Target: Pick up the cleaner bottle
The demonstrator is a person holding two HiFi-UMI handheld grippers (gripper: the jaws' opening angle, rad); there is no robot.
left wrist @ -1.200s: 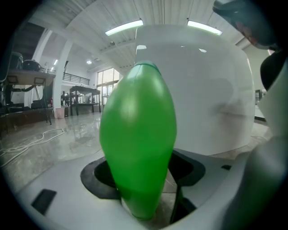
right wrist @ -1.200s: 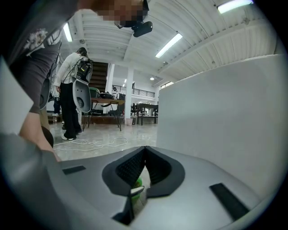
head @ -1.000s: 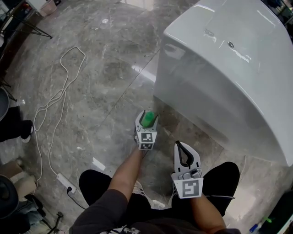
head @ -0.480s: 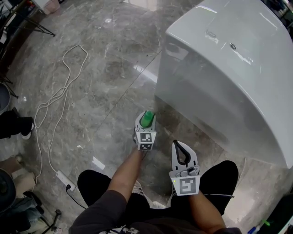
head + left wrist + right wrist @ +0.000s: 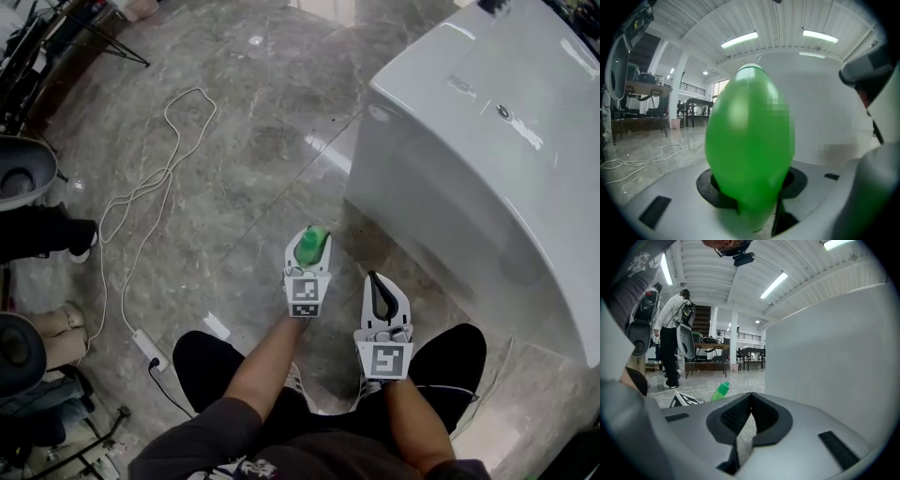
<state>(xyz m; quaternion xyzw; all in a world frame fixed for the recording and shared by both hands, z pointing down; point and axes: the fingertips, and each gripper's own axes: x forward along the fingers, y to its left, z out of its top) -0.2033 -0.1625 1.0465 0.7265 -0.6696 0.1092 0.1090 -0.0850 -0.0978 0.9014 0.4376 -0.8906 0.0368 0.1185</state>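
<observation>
The green cleaner bottle (image 5: pixel 310 246) hangs above the marble floor, with my left gripper (image 5: pixel 308 238) shut on it. In the left gripper view the bottle (image 5: pixel 750 140) fills the middle, upright between the pads, and its lower body is hidden by the jaws. My right gripper (image 5: pixel 376 283) is just to the right of it, shut with nothing in it. In the right gripper view the fingertips (image 5: pixel 751 397) meet. The bottle's green top (image 5: pixel 720 391) shows there to the left.
A large white tub-like unit (image 5: pixel 487 159) stands close on the right. A white cable (image 5: pixel 150 187) loops over the floor at the left and ends in a power strip (image 5: pixel 150 349). A person (image 5: pixel 670 338) and tables stand farther back.
My left gripper's jaws have closed on the green bottle and lifted it off the floor. The right gripper has stayed where it was.
</observation>
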